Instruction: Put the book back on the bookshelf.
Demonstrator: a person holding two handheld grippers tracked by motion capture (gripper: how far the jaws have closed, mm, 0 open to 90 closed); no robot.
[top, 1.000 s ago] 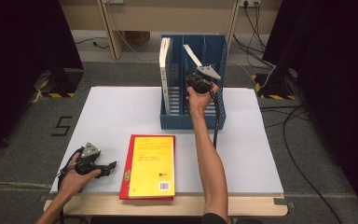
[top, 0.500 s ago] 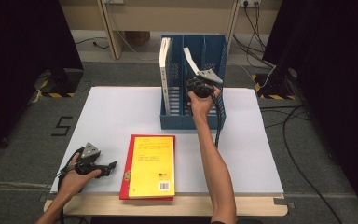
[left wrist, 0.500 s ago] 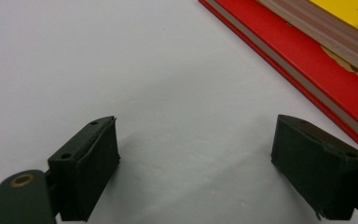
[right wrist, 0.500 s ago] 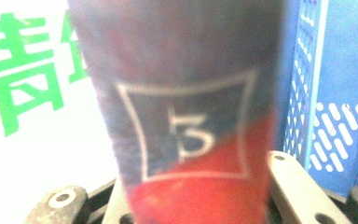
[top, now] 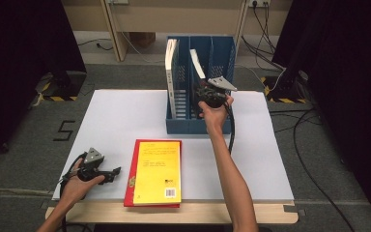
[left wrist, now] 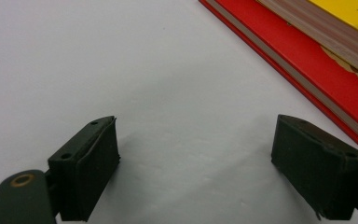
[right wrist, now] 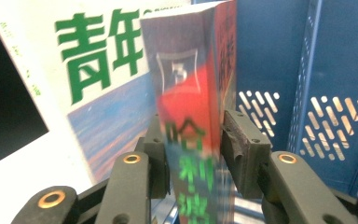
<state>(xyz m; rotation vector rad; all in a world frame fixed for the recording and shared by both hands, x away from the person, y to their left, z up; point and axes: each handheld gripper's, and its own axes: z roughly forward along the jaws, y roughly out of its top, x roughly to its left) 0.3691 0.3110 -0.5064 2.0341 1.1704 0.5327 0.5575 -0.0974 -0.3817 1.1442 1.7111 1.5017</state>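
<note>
A blue file rack stands at the back of the white table. A white book stands in its left slot, and a thinner book leans in the middle slot. My right gripper is held at that slot's front. In the right gripper view its jaws have just been opening, and the book's red and green spine sits blurred between them. My right gripper no longer clamps it. My left gripper rests open and empty on the table, left of a yellow book lying on a red one.
The white book's cover with green characters is to the left of the spine, with the rack's perforated blue walls to the right. The red book's edge lies near my left gripper. A cable trails from the right gripper.
My right hand has drawn back from the rack toward the person, and its jaws have widened around the leaning book. The left hand and the stacked books have not moved.
</note>
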